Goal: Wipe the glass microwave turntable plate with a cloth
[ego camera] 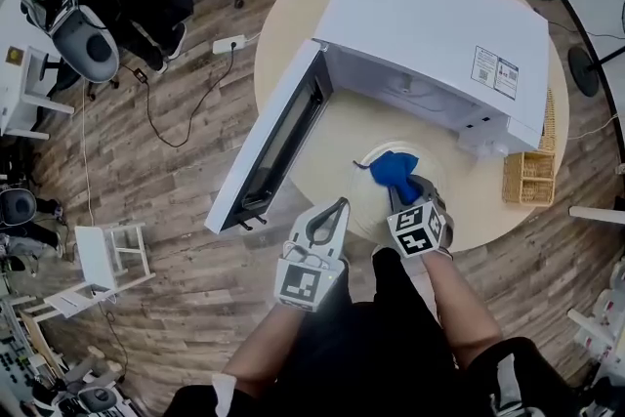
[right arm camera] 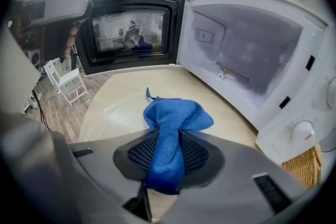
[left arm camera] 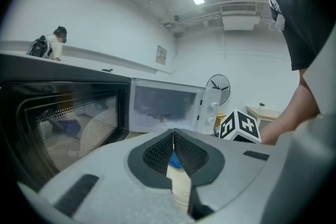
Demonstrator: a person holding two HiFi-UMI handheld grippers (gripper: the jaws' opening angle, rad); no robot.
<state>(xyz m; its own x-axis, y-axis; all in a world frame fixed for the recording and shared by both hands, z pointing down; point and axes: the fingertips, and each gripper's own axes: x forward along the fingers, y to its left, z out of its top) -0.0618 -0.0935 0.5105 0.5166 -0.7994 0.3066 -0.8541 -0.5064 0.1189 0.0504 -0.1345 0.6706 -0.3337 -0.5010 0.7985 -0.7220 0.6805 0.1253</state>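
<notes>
The glass turntable plate [ego camera: 368,210] lies flat on the round table in front of the open microwave [ego camera: 430,34]. My right gripper [ego camera: 402,191] is shut on a bunched blue cloth [ego camera: 394,171], and the cloth rests on the plate. In the right gripper view the cloth [right arm camera: 170,128] sticks out from between the jaws over the clear plate [right arm camera: 113,113]. My left gripper [ego camera: 340,207] hovers just left of the plate's near edge. In the left gripper view its tips [left arm camera: 173,135] meet with nothing between them.
The microwave door [ego camera: 273,146] stands swung open to the left of the plate. The cavity [right arm camera: 247,50] holds no plate. A wicker basket [ego camera: 527,179] sits to the right of the microwave. Chairs and cables lie on the wooden floor around the table.
</notes>
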